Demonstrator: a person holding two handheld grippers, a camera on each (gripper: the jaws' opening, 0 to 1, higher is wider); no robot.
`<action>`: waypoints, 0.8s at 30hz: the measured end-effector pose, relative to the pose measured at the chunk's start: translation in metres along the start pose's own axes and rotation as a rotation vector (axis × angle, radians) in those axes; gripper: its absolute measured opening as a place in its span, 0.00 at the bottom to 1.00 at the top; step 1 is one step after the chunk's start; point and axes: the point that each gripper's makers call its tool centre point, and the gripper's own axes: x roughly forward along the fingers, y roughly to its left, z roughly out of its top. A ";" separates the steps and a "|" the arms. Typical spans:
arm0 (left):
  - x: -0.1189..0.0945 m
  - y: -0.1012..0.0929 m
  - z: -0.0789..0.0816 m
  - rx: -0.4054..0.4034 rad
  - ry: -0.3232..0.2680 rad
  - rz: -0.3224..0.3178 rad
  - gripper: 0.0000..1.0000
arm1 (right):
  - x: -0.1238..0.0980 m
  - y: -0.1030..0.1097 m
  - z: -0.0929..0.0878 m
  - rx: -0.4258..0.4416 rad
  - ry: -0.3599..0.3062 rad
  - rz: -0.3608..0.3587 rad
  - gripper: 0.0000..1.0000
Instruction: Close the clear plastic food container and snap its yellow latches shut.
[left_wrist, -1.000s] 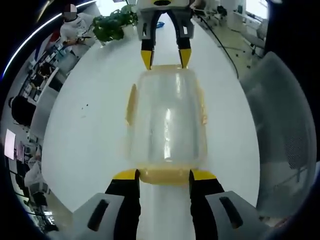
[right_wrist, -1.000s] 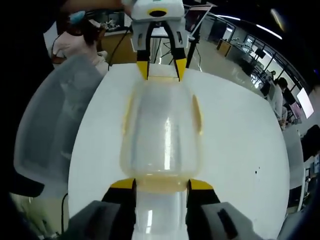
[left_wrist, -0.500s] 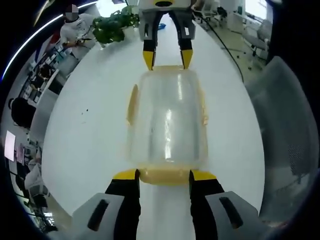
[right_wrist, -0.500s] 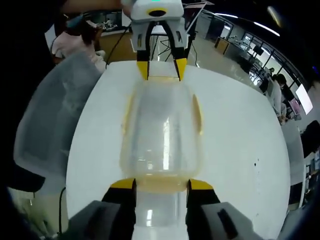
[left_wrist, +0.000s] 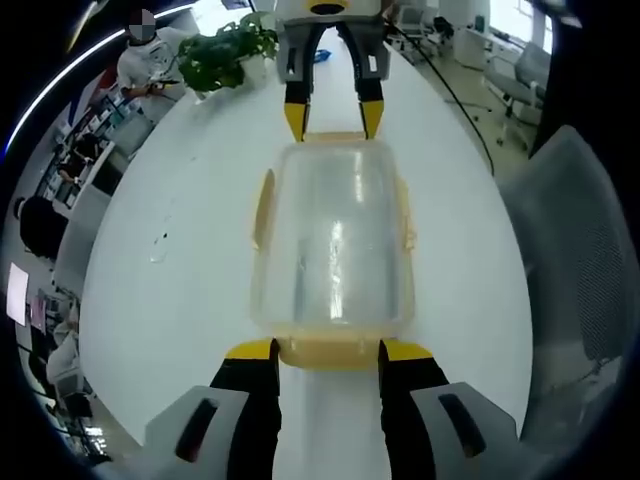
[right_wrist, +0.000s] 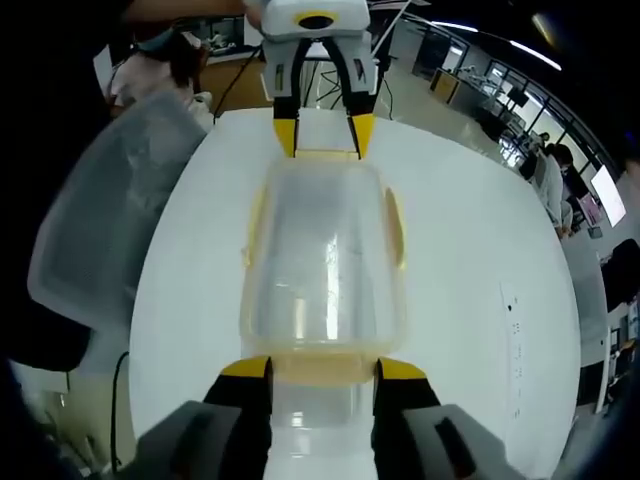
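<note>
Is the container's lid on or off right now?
On. The clear lid sits over the container, yellow latches along its sides. Whether they are snapped shut: cannot tell.

White table (left_wrist: 180, 250): clear lidded container (left_wrist: 333, 240) flat on top, potted plant (left_wrist: 225, 50) at far end.

On the table (left_wrist: 180, 300), we find the container (left_wrist: 332, 245) lying lengthwise between our two grippers: the left gripper (left_wrist: 325, 350) at one end latch (left_wrist: 330, 352), jaws either side of it, the right gripper (left_wrist: 332, 118) opposite at the far end. A plant (left_wrist: 222, 52) stands beyond, left of the far jaws.
</note>
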 end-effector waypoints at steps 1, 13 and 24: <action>0.003 0.000 0.002 -0.001 0.002 0.001 0.36 | -0.001 -0.001 -0.003 0.001 -0.003 0.000 0.36; 0.022 -0.003 0.015 -0.031 0.005 -0.013 0.35 | -0.002 -0.002 -0.024 -0.012 0.018 0.008 0.36; 0.037 -0.003 0.029 -0.026 -0.012 -0.026 0.35 | -0.005 -0.002 -0.045 -0.001 0.038 0.011 0.36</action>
